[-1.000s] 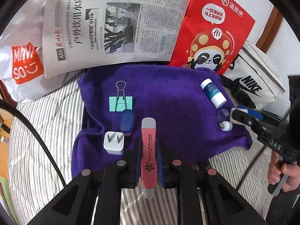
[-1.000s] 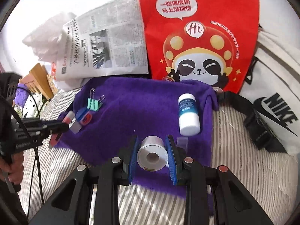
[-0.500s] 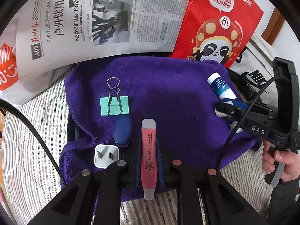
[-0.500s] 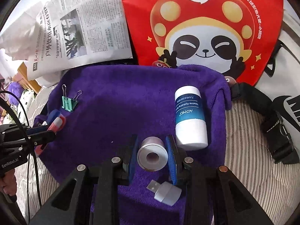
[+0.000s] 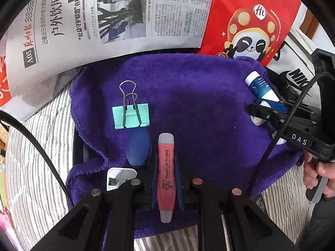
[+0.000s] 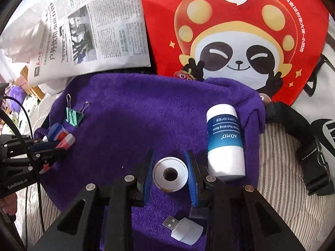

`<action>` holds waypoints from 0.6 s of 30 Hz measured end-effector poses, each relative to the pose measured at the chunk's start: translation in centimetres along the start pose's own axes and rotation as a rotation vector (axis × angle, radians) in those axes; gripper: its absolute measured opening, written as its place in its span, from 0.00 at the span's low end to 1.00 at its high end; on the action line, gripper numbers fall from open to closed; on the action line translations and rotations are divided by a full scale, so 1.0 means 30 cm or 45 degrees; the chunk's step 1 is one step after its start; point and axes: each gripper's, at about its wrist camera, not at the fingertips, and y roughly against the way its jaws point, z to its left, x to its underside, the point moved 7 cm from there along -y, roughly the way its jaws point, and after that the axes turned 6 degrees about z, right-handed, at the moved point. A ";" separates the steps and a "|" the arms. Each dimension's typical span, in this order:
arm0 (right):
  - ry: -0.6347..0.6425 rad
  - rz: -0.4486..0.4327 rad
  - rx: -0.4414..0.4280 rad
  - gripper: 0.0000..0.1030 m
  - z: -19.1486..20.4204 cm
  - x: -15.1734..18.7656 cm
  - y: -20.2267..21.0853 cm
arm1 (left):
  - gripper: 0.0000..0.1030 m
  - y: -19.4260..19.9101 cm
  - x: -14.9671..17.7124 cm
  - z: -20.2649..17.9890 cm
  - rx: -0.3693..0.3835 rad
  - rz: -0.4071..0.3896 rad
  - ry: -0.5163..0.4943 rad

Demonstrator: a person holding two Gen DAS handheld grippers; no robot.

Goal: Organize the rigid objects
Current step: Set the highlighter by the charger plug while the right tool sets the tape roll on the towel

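Left tool [image 5: 166, 175]: clenched on the pink flashlight pen [image 5: 166, 171], which lies lengthwise between the jaws, grey tip pointing ahead over the purple towel [image 5: 188, 96]. Just left of the tool tip sits the dark blue oval case [image 5: 139, 149]; nearer me and lower left, the white plug adapter [image 5: 119, 177] is half hidden under the tool's frame. Ahead and left, the mint binder clip [image 5: 130, 115] lies flat, wire handles pointing away.

Right tool [image 6: 170, 174]: grasping the white tape roll [image 6: 170, 174], core hole facing the camera, blue pads touching its sides. Just right of the jaws lies the white-and-blue balm bottle [image 6: 225, 142], on its side. Below the jaws, close to me, the small white USB light [image 6: 184, 228].

Step in hand, as I judge it: both tools carry a piece each, placement pending. The towel appears to be the sorting ground. Next move calls for lowering each piece onto free towel beside its neighbours, then releasing without nudging the bottle or the case.

Pen looks hard and slim; the roll is round and may roll once released.
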 end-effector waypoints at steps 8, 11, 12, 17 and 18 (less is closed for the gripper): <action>0.008 0.018 -0.023 0.29 -0.002 0.014 -0.008 | 0.16 -0.028 0.009 -0.013 0.013 0.019 0.014; 0.023 0.023 -0.014 0.29 0.004 0.016 -0.004 | 0.16 -0.024 0.018 -0.013 0.004 0.013 0.004; 0.032 0.028 -0.013 0.30 0.008 0.019 -0.004 | 0.17 -0.023 0.019 -0.014 0.010 0.015 0.004; 0.024 0.048 -0.033 0.33 0.017 0.017 -0.004 | 0.22 -0.016 0.028 -0.013 0.045 0.039 0.032; 0.019 0.051 -0.040 0.35 0.014 0.019 -0.001 | 0.23 -0.015 0.032 -0.012 0.049 0.045 0.036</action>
